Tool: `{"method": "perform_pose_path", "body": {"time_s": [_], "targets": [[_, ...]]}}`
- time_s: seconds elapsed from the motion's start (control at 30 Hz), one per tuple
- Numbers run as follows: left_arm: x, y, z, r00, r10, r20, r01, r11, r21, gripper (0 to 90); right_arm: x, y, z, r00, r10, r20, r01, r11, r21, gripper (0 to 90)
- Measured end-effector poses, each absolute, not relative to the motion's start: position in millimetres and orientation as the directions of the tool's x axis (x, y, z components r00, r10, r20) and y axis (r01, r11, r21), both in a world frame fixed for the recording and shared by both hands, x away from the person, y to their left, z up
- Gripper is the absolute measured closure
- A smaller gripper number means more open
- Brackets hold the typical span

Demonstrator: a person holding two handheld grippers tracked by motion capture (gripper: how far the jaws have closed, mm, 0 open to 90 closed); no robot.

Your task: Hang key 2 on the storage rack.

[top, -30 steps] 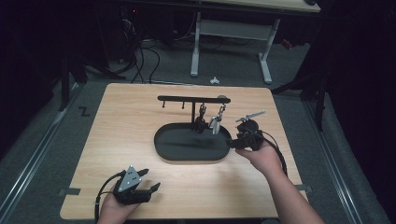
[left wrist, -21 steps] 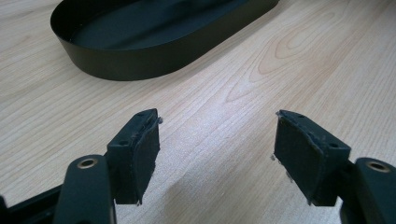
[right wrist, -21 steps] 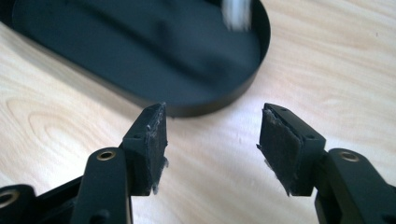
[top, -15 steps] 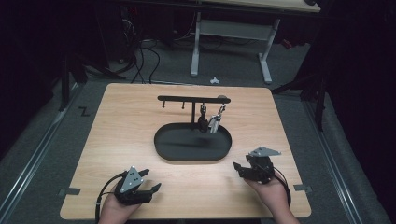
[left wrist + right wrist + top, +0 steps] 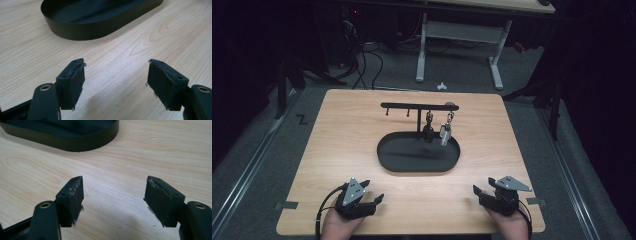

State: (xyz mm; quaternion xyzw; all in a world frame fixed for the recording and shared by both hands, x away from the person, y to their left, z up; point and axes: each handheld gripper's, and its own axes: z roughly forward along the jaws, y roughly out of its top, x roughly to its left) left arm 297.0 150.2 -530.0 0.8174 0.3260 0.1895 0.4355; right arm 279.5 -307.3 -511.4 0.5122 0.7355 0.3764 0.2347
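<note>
A black oval tray (image 5: 393,156) sits mid-table, and a black hook rack (image 5: 412,106) rises from it. From the rack hang a dark piece (image 5: 428,132) and a silver piece (image 5: 445,133). My left gripper (image 5: 373,192) rests near the table's front left, open and empty, facing the tray (image 5: 100,30) across bare wood (image 5: 115,72). My right gripper (image 5: 483,186) is at the front right. Its jaws have just been opening and now stand wide with nothing between them (image 5: 113,190), the tray's end (image 5: 75,143) beyond.
The wooden table (image 5: 512,135) ends close behind both hands. Beyond its far edge there is dark floor with cables (image 5: 362,60) and a white desk frame (image 5: 459,35). Bare wood lies between the grippers and the tray.
My right hand has drawn back from beside the rack at the tray's right end to the table's front right corner and sunk lower. The left hand has stayed put.
</note>
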Motion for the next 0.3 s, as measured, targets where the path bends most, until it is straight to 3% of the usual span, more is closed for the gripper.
{"method": "perform_pose_path", "body": {"time_s": [0.3], "targets": [[296.6, 157.5, -529.1, 0.721, 0.692, 0.031, 0.358, -0.411, 0.838, 30.1, 282.1, -303.7, -513.7, -0.350, 0.936, 0.026, 0.582, 0.196, 0.789, 31.0]]}}
